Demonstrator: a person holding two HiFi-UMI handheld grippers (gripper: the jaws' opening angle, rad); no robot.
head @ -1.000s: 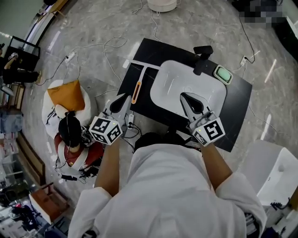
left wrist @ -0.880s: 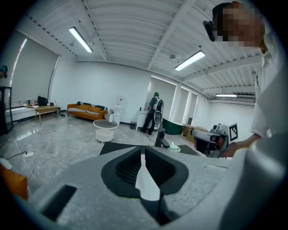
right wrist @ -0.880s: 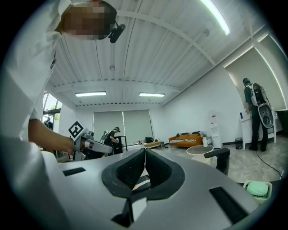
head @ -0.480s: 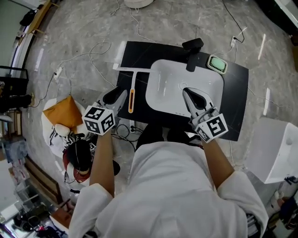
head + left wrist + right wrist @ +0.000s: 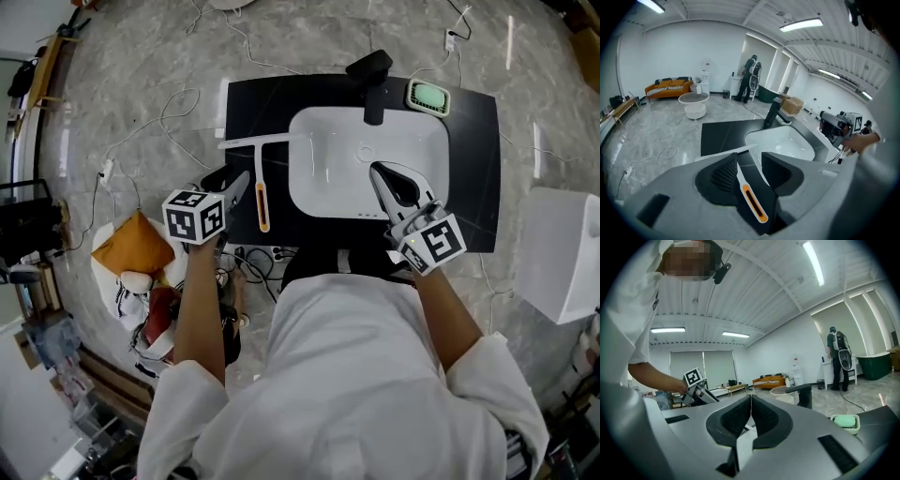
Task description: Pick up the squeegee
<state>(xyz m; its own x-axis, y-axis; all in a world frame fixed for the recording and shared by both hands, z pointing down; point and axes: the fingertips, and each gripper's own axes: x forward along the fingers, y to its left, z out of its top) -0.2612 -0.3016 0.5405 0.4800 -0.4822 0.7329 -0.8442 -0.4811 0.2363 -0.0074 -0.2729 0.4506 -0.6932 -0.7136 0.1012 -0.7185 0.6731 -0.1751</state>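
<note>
squeegee (image 5: 262, 206): lies flat on black countertop (image 5: 253, 103), just left of white sink (image 5: 412, 141); blade at far end, orange-grip handle pointing toward the person.
left gripper (image 5: 750, 166): jaws opening, wide apart; squeegee handle lined up between them, pads clear of it.
right gripper (image 5: 750, 401): jaws together, nothing between; held over the sink's near rim.
</note>
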